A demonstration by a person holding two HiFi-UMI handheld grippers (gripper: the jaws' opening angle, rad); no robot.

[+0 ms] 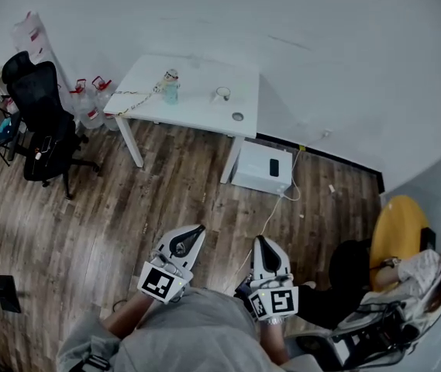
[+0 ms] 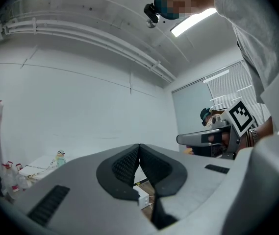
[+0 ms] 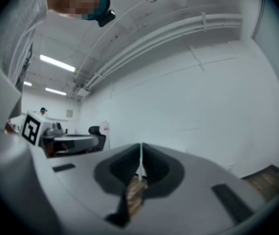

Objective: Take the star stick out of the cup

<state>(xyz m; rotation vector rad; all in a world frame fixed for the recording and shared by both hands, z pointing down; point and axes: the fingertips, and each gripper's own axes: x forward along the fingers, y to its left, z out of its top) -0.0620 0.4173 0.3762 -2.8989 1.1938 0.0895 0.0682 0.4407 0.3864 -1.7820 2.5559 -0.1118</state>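
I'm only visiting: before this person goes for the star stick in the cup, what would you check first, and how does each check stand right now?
1. Left gripper empty: ok, jaws together with nothing between them.
2. Right gripper empty: ok, jaws together, nothing held.
3. Jaws open for a grasp: not ok, both are shut.
4. White table within reach: not ok, it stands well across the wooden floor.
5. Sight of the cup and star stick: cannot tell; a small white object on the table is too small to identify.
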